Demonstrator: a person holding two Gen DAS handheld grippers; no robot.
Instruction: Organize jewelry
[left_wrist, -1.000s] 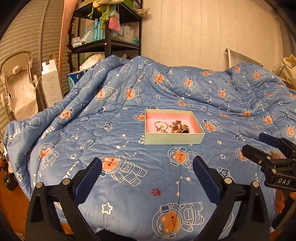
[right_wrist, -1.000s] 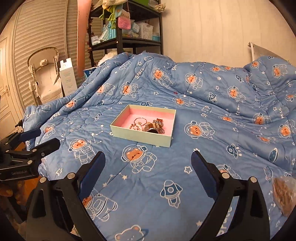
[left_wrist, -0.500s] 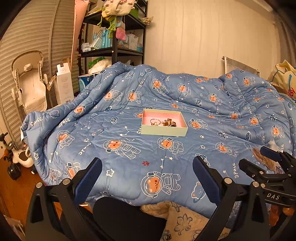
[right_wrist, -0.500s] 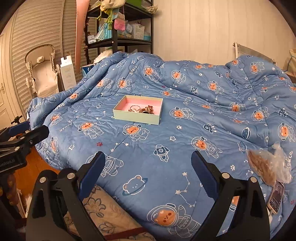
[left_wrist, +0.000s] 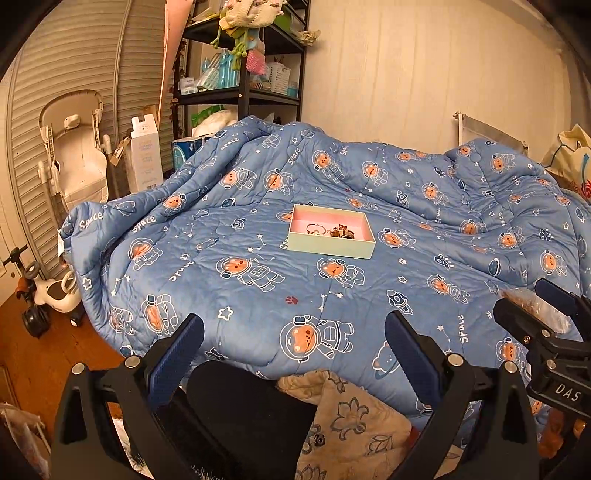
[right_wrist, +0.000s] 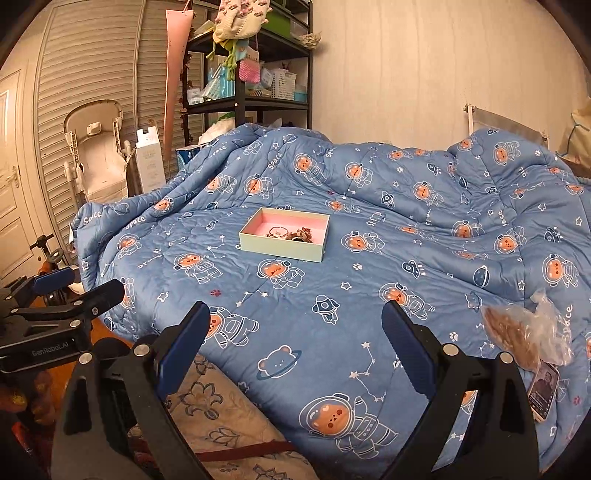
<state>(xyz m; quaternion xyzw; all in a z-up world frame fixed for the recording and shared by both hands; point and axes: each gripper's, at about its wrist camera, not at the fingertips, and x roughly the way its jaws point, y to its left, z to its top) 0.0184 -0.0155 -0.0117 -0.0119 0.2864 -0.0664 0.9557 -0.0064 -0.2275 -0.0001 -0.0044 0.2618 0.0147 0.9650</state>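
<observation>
A wide bed under a blue quilted space-bear duvet (left_wrist: 258, 288) fills both views, and sitting out toward its middle is the shallow pale-green cardboard box with a pink lining (left_wrist: 328, 248). Inside it, bunched at the near right of the pink floor, lies a small tangle of metal jewelry (left_wrist: 332, 232): a ring-shaped piece and some darker bits, too small to sort by eye. Nothing else that reads as jewelry shows on the duvet, so it looks as though the gathering is done, or else the sorting is not yet begun; I can't call it from here.

Both tools hang back at the foot of the bed, well apart from the box. The left tongs (left_wrist: 293, 350) are spread wide and carry nothing; the right tongs (right_wrist: 295, 338) likewise gape empty.

Room to move? Plenty of open duvet between tongs and box. Watch the near edge, where the duvet drops off over a beige floral blanket (right_wrist: 207, 402), and the right side, where a clear plastic bag of brown stuff (right_wrist: 517, 336) and a small phone (right_wrist: 543, 387) lie.
</observation>
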